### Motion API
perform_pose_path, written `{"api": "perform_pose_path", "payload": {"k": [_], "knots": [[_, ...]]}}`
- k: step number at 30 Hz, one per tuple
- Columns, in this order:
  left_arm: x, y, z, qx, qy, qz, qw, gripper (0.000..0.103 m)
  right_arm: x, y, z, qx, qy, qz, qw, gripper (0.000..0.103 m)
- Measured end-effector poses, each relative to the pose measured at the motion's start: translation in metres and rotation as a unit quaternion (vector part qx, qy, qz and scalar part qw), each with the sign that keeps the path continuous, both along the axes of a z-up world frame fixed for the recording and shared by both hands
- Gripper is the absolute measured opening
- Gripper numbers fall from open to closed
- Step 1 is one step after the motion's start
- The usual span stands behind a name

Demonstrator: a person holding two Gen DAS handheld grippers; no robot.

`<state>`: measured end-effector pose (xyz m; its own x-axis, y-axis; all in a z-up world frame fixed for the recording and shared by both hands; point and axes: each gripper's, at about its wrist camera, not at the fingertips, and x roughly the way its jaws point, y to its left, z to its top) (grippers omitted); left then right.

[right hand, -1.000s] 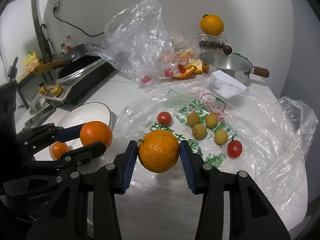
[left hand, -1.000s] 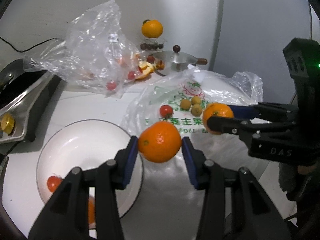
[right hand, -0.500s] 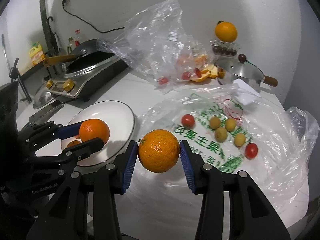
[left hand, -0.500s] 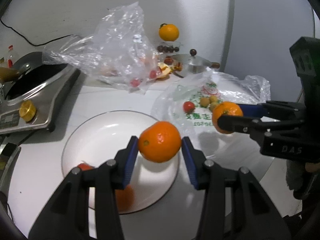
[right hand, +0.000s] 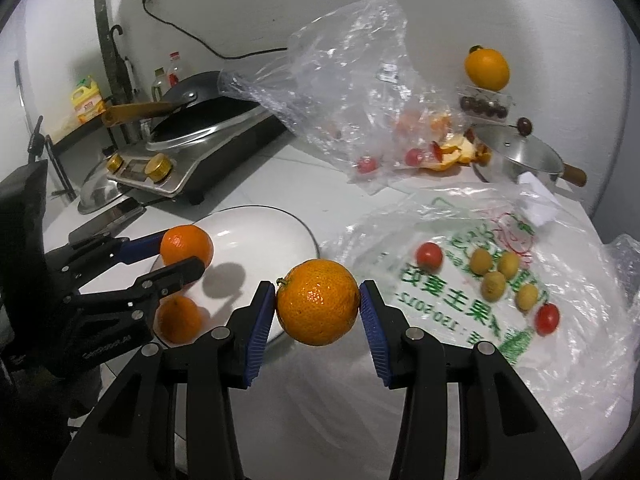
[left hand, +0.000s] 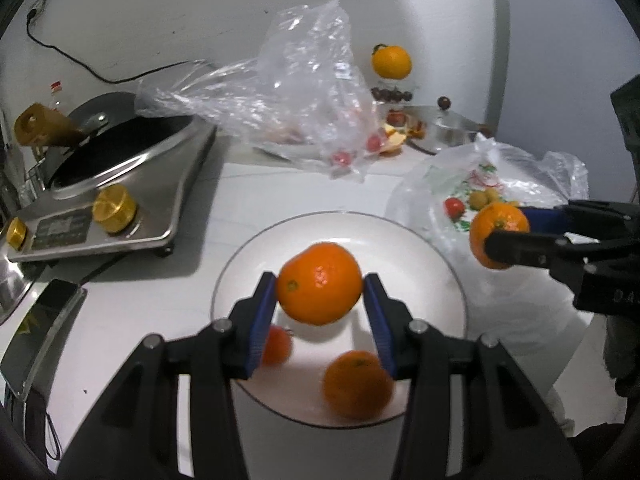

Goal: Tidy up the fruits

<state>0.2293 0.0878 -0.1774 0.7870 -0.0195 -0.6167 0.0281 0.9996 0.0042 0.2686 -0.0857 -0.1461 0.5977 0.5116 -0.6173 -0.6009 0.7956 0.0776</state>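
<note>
Left tongs (left hand: 320, 294) pinching an orange (left hand: 319, 283) between the blue pads, held in the air over the white plate (left hand: 420, 256). Fruit is slightly squat, long axis running pad to pad; green stem scar faces the camera, low-left. Skin is bright orange, pebbled, glossy highlight on top.

Right tongs (right hand: 318, 306) pinching a second orange (right hand: 318, 303), held above the worktop (right hand: 248, 184) just off the plate's near-right rim, between the plate and the printed plastic bag (right hand: 460, 320). Also a bit wider than tall, axis across the pads; stem nub with a small green stub points up-left. Same dimpled skin, slightly deeper colour.

On the plate: a loose orange (left hand: 357, 384) at the near edge and a small red-orange fruit (left hand: 276, 346) left of it, both blurred, partly hidden by the left tongs.

On the printed bag, to the right: two cherry tomatoes (right hand: 429, 255) and four small yellow-green fruits (right hand: 493, 285), lying apart from each other.

Far side: clear crumpled bag (left hand: 304, 92) with fruit inside, steel pot (right hand: 516, 158), stove (left hand: 116, 184) far left.
</note>
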Motion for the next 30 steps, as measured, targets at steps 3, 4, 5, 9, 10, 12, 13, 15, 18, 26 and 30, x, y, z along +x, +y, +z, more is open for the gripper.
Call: {"api": "perform_pose_path", "payload": {"k": [3, 4, 5, 9, 10, 12, 13, 15, 18, 26, 30], "knots": [[0.003, 0.004, -0.003, 0.005, 0.003, 0.003, 1.0, 0.046, 0.002, 0.009, -0.002, -0.001, 0.003, 0.008, 1.0, 0.046], [0.004, 0.006, -0.004, 0.007, 0.004, 0.004, 1.0, 0.046, 0.002, 0.011, -0.003, -0.001, 0.004, 0.01, 1.0, 0.046], [0.005, 0.007, -0.004, 0.009, 0.004, 0.004, 0.9999, 0.046, 0.003, 0.013, -0.003, 0.0, 0.005, 0.011, 1.0, 0.046], [0.012, 0.011, -0.006, 0.017, 0.005, 0.009, 0.9998, 0.046, 0.008, 0.021, -0.007, 0.002, 0.011, 0.016, 1.0, 0.046], [0.014, 0.011, -0.007, 0.02, 0.006, 0.011, 0.9997, 0.046, 0.009, 0.022, -0.007, 0.002, 0.012, 0.017, 1.0, 0.046], [0.018, 0.013, -0.009, 0.027, 0.008, 0.014, 0.9995, 0.046, 0.011, 0.025, -0.009, 0.002, 0.015, 0.019, 1.0, 0.046], [0.02, 0.013, -0.011, 0.03, 0.01, 0.016, 0.9994, 0.046, 0.012, 0.027, -0.01, 0.002, 0.016, 0.021, 1.0, 0.046], [0.023, 0.015, -0.013, 0.032, 0.013, 0.016, 0.9993, 0.046, 0.014, 0.029, -0.011, 0.002, 0.017, 0.023, 1.0, 0.046], [0.027, 0.015, -0.017, 0.036, 0.018, 0.014, 0.9991, 0.046, 0.018, 0.032, -0.013, 0.003, 0.019, 0.025, 0.999, 0.046], [0.036, 0.022, -0.029, 0.026, 0.042, 0.016, 0.9986, 0.047, 0.027, 0.041, -0.017, 0.001, 0.024, 0.031, 0.999, 0.046], [0.036, 0.025, -0.03, 0.019, 0.043, 0.013, 0.9988, 0.047, 0.03, 0.045, -0.018, 0.001, 0.026, 0.034, 0.999, 0.046]]}}
